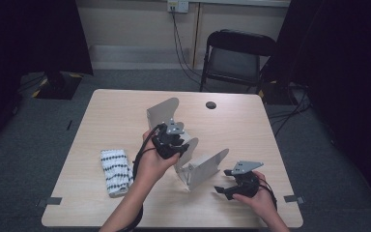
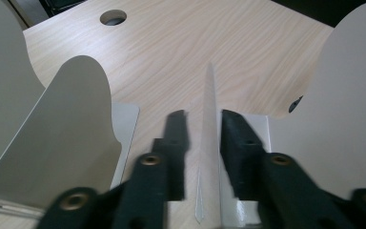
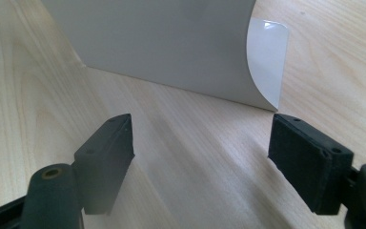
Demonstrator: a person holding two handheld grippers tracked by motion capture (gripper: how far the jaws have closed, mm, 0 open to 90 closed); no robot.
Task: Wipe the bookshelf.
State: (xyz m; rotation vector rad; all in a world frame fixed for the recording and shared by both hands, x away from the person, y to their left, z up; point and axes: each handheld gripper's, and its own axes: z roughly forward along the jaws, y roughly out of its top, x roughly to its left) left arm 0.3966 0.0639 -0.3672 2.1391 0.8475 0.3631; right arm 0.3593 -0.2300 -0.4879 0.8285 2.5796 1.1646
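Left gripper [image 1: 178, 146] sits over the middle grey metal bookend [image 2: 208, 138], its jaws parted slightly with the thin upright plate edge-on between them; the pads stand just clear of the metal on both sides, so nothing is clamped. That plate's long axis runs straight away from the jaws, in line with them. 2 more bookends flank it, 1 at the left [image 2: 71, 133] and 1 at the right [image 2: 343, 105]. Right gripper [image 1: 232, 188] rests near the table [image 1: 121, 111] edge, jaws wide and empty, facing the nearest bookend [image 3: 167, 43] from just beside it. The left gripper is plainly nearer the plate.
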